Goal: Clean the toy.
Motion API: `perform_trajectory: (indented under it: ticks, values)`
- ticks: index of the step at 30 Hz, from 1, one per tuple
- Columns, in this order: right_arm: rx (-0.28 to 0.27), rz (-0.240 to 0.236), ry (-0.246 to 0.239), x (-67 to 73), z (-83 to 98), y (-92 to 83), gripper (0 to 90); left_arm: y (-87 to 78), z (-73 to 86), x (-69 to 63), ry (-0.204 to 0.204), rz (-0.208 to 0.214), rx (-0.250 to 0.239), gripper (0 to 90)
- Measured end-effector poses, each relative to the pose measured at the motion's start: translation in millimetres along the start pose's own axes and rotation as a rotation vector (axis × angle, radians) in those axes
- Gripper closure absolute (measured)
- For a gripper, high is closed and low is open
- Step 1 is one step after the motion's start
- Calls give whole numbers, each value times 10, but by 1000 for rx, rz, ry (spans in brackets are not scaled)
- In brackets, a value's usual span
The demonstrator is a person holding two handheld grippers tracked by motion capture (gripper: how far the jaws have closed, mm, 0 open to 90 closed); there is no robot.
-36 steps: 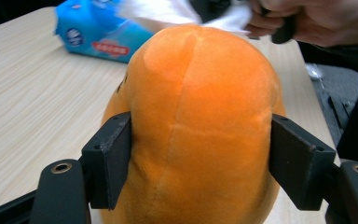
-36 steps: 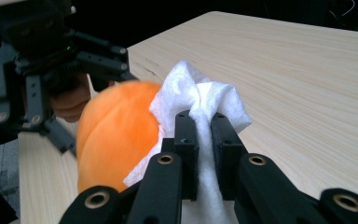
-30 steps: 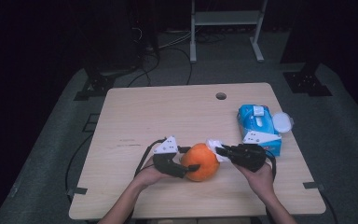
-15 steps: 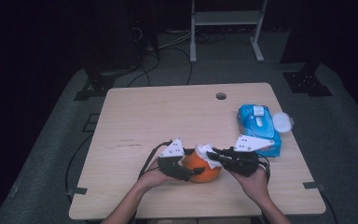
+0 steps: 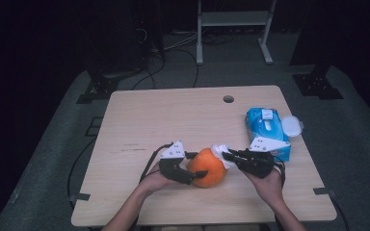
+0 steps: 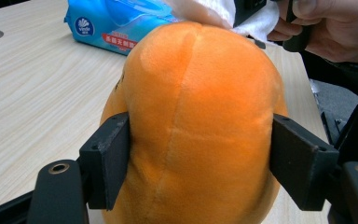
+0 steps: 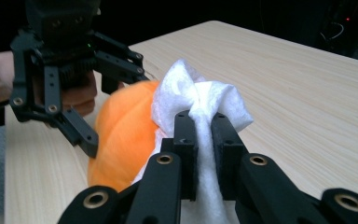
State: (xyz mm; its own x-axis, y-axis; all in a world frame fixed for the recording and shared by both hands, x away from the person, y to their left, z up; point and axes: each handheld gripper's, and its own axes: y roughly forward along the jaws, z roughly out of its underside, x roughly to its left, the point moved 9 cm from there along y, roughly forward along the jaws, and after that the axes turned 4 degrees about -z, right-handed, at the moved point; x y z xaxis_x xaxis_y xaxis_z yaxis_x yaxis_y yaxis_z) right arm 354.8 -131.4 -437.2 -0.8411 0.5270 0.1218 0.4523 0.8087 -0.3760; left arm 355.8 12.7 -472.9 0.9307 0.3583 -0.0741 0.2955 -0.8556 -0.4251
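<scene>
**A:** Status?

**B:** I've got the left gripper (image 5: 189,169) clamped on the orange plush fruit (image 5: 207,167), one jaw on each flank, plush bulging between them. It's at the near middle of the bench (image 5: 173,115), resting on the top.

**A:** Right side?

**B:** Right gripper (image 7: 204,122) is pinched tight on a bunched white wipe (image 7: 200,100), and the wad is pressed against the top of the plush.

**A:** What changed?

**B:** A second ago the right gripper sat further right, near the blue wipes pack (image 5: 268,131), and the plush was slightly more left. Now both have closed in and the wipe is on the fabric. Grips are unchanged.

**A:** Meaning?

**B:** I read it as the wiping step: left steadies, right scrubs. The pack lies well apart at the right edge, with a white lid (image 5: 292,126) beside it.
</scene>
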Motion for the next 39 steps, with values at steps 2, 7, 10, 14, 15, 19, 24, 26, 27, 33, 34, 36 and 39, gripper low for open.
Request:
perform_trajectory:
  ticks: [2,7,10,14,15,19,24,26,27,33,34,36,39]
  values:
    - [2,-2,8,-1,18,-2,816,-7,4,15,-8,0,-3,268]
    - [-2,-8,0,51,6,1,816,-9,2,33,-19,-7,-7,268]
    - [-6,-24,-10,118,-22,7,816,-13,0,61,-38,-11,-13,268]
    - [-8,-37,-40,215,-68,56,815,15,-7,52,-49,-22,-11,269]
    - [-5,-38,-52,230,-78,64,815,22,-4,38,-43,-19,-6,269]
    - [-7,-37,-60,223,-96,61,815,31,-6,-7,-17,-10,4,269]
    - [-18,-26,-14,95,-58,39,815,-1,18,-4,-16,19,6,270]
    - [-13,-16,12,18,-13,32,815,-19,29,1,-12,29,7,269]
    - [-11,-13,23,-17,12,35,815,-30,36,10,-8,32,11,269]
    - [6,-16,59,-65,85,55,814,-45,44,34,-23,30,-3,267]
    - [10,-11,51,-60,83,55,814,-43,44,34,-24,28,-4,267]
    - [10,-10,50,-47,79,50,814,-41,42,34,-23,21,-3,267]
    - [0,-17,51,-14,53,46,814,-24,28,29,-30,14,-4,267]
